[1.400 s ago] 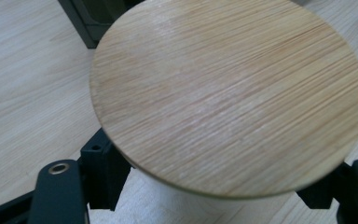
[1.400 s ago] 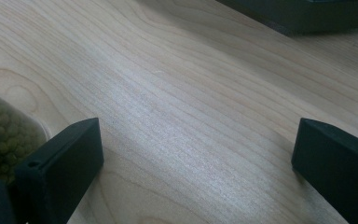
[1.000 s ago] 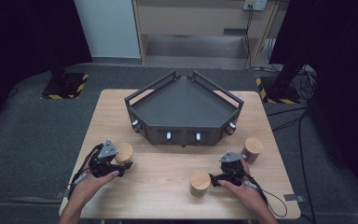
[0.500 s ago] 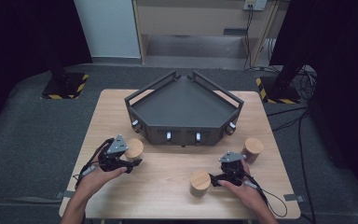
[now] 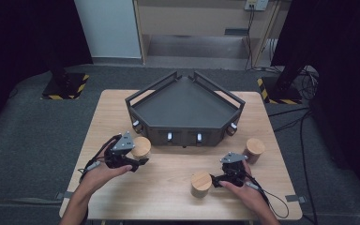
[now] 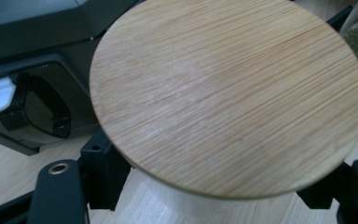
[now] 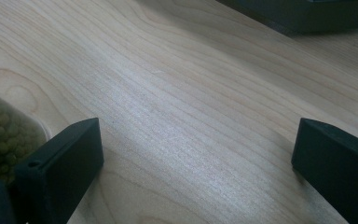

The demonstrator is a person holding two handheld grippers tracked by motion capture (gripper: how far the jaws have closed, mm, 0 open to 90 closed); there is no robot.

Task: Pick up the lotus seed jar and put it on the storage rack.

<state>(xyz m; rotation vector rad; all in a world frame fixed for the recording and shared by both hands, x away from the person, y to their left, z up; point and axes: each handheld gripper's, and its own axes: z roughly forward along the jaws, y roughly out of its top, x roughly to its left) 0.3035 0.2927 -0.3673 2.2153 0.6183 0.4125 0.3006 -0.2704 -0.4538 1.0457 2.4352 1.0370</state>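
Jar, bamboo lid, gripped in left claw beside the dark tray: rigid, likely smooth-walled and breakable; grasp the body below the lid. Left gripper view shows lid grain. Right claw open over bare tabletop; its view shows another jar's green contents.

Left gripper closed on wood-lidded jar, held just before dark angular tray. Right gripper low over surface, second jar just left of it, third jar near, beyond it to right.
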